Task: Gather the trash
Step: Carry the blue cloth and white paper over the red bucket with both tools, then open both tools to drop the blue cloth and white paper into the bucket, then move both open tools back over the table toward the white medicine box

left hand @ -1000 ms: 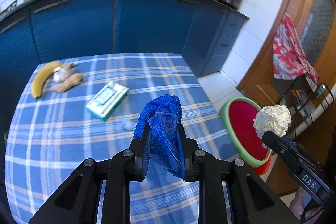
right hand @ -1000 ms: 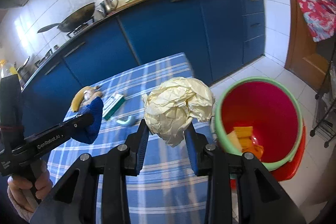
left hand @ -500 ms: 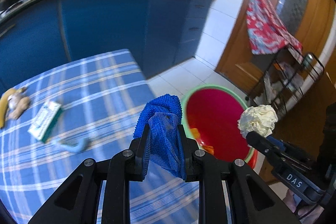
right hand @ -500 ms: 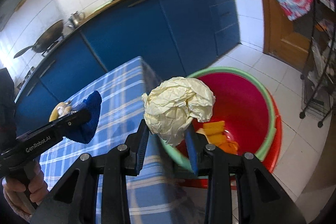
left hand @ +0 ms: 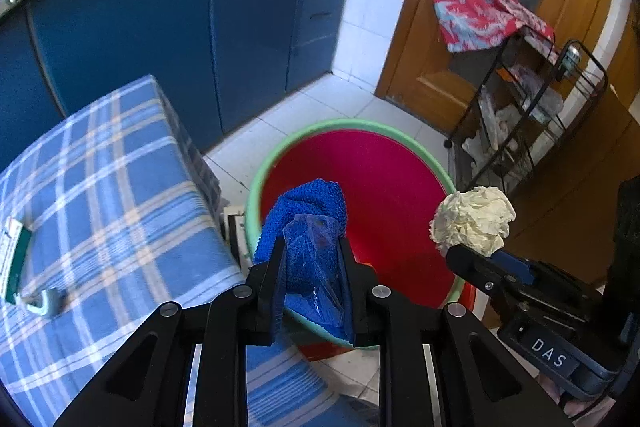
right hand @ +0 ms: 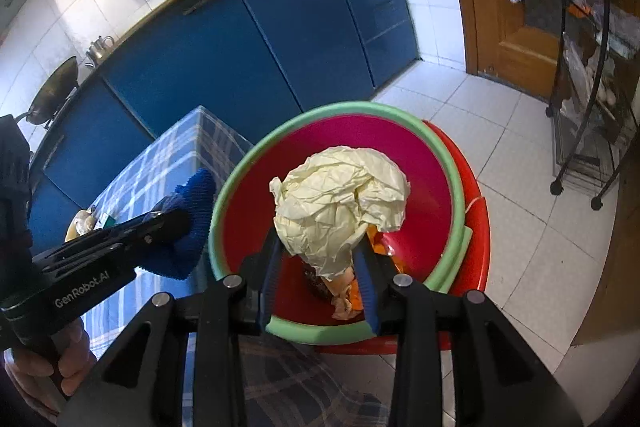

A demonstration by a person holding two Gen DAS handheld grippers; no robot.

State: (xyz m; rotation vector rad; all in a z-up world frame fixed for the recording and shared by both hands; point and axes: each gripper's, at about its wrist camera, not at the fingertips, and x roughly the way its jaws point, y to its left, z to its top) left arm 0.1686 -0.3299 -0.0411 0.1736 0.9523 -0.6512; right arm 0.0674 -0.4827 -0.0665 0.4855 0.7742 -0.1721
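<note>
My left gripper [left hand: 310,247] is shut on a bunched blue knitted rag [left hand: 308,203] with a clear plastic scrap against it. It hangs over the near left rim of a red bin with a green rim [left hand: 352,125] that stands on the floor by the table. My right gripper [right hand: 318,243] is shut on a crumpled cream paper ball [right hand: 340,199], directly above the bin's [right hand: 256,155] inside. Orange scraps [right hand: 380,243] lie in the bin. The left wrist view shows the paper ball [left hand: 472,219] at the bin's right edge.
The table with a blue plaid cloth [left hand: 100,187] is left of the bin; a green-and-white packet [left hand: 16,259] and a small pale green piece [left hand: 44,301] lie on it. Blue cabinets stand behind. A black wire rack [left hand: 540,115] and a red floral cloth [left hand: 480,7] are right.
Both grippers have swung from over the table to the right and lower, and now hang above the red bin. Each still holds its load.
</note>
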